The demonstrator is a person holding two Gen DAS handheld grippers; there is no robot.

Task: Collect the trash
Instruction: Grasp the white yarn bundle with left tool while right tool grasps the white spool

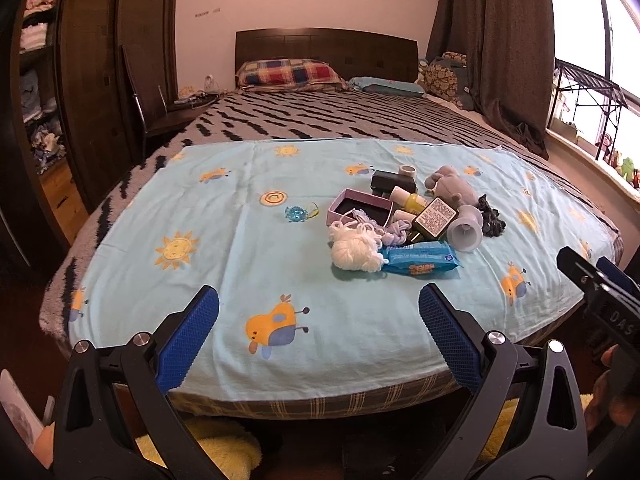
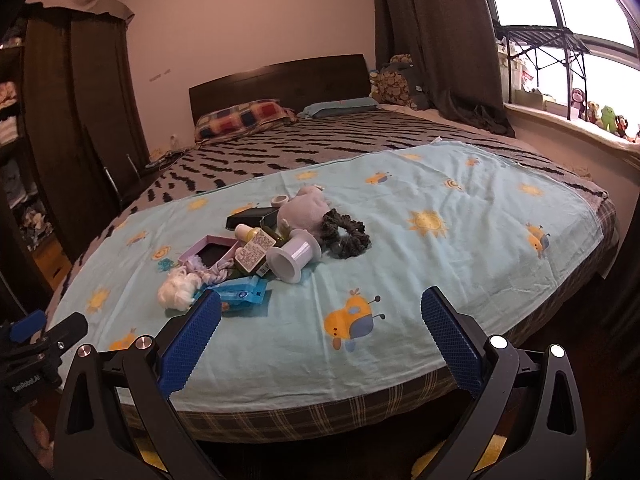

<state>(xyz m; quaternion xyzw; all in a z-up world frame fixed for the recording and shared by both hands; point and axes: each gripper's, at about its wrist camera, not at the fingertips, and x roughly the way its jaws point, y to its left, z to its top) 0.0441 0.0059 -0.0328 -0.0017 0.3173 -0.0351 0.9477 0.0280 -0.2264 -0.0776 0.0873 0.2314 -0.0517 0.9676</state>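
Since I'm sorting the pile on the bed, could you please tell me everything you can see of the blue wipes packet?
The blue wipes packet is a flat, soft plastic pouch, bright blue with white print, an orange logo and a small round emblem. It looks sealed and slightly crumpled. It lies flat on the light blue sheet at the near edge of the pile, nearest the grippers. The white yarn ball rests against its left end, and the dark green labelled bottle lies just behind it, apparently overlapping its back edge. Neither gripper touches it.

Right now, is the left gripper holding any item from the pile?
No, the left gripper has its jaws wide apart over bare light-blue sheet, short of the pile.
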